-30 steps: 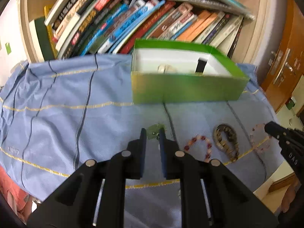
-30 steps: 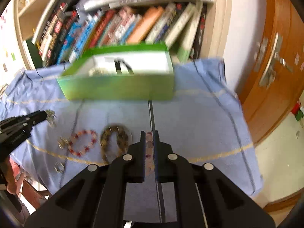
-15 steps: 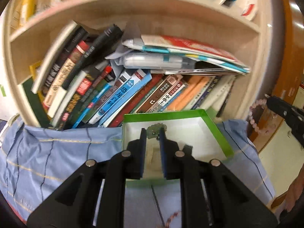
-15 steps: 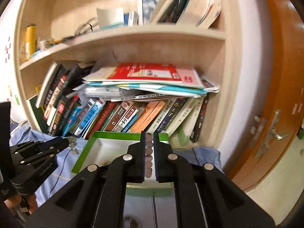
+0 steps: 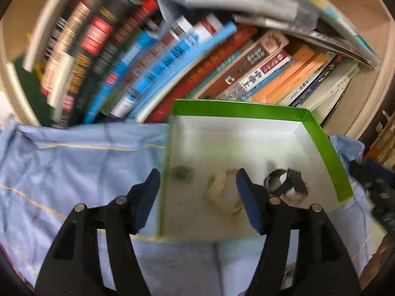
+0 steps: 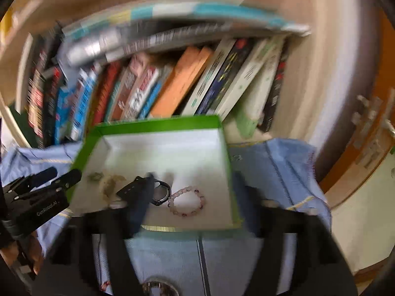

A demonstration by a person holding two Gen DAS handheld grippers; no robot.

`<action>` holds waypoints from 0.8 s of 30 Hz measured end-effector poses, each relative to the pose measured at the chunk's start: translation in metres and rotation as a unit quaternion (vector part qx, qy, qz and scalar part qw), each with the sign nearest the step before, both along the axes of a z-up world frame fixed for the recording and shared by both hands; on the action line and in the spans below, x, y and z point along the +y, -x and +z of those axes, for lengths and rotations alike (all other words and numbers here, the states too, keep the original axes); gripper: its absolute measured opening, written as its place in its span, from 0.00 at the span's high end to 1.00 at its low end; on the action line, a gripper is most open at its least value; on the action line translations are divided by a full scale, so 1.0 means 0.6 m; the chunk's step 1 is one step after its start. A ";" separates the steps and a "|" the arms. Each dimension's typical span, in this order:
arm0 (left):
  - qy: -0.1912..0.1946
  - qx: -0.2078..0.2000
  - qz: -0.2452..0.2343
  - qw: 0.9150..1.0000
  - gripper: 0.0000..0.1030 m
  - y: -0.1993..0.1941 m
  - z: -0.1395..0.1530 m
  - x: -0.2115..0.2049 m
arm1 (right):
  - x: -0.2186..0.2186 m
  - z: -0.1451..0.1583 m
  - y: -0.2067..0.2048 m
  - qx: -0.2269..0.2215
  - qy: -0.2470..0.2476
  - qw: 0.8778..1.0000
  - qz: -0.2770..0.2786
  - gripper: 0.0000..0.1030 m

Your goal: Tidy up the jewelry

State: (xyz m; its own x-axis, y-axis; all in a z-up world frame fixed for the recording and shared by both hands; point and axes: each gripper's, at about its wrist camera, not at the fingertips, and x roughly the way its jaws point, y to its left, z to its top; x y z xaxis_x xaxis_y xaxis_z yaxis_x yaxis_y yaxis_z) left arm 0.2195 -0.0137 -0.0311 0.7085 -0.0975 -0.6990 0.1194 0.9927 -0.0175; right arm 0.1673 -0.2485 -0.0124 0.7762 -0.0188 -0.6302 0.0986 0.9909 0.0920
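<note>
A green box point(image 5: 321, 143) with a white inside stands on the blue cloth before the bookshelf; it also shows in the right wrist view point(image 6: 158, 125). In it lie a small green pendant point(image 5: 182, 172), a pale cream piece point(image 5: 219, 190), a black watch point(image 5: 286, 185) and a pink bead bracelet point(image 6: 186, 201). My left gripper point(image 5: 197, 187) is open and empty over the box's near left edge. My right gripper point(image 6: 192, 197) is open and empty, its blurred jaws spread wide over the box's near edge. The watch point(image 6: 158, 192) and pendant point(image 6: 95, 176) also show in the right wrist view.
The blue cloth point(image 5: 74, 167) covers the table. A shelf of leaning books point(image 5: 172, 49) stands right behind the box. A wooden door point(image 6: 370, 133) is on the right. More jewelry point(image 6: 158, 287) lies on the cloth at the right wrist view's bottom edge.
Both grippers dropped over the box and opened. The green pendant left the left gripper and the pink bead bracelet left the right one; both now lie in the box.
</note>
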 end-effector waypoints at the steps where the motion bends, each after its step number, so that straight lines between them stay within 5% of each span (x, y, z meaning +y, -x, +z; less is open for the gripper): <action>1: 0.006 -0.010 -0.009 1.000 0.37 0.026 0.008 0.007 | -0.002 0.005 0.023 -0.007 -0.001 1.000 0.000 0.33; 5: -0.006 -0.040 -0.035 0.999 0.31 0.131 0.006 0.026 | -0.005 -0.022 0.130 -0.016 -0.001 1.000 0.017 0.33; 8: -0.013 -0.017 -0.040 0.999 0.31 0.184 -0.030 0.038 | 0.014 -0.087 0.154 0.036 0.023 0.999 0.028 0.37; 9: -0.004 0.001 -0.047 0.999 0.31 0.197 -0.046 0.041 | 0.023 -0.106 0.155 0.055 0.021 0.997 0.039 0.46; 14: -0.012 0.039 -0.077 0.996 0.31 0.227 -0.082 0.025 | 0.051 -0.167 0.149 0.117 -0.002 0.991 0.072 0.54; 20: -0.026 0.046 -0.109 0.993 0.31 0.233 -0.099 -0.013 | 0.087 -0.163 0.177 0.118 -0.010 0.987 0.108 0.55; 24: -0.035 0.056 -0.120 0.991 0.31 0.224 -0.112 -0.033 | 0.097 -0.173 0.171 0.134 -0.003 0.985 0.107 0.80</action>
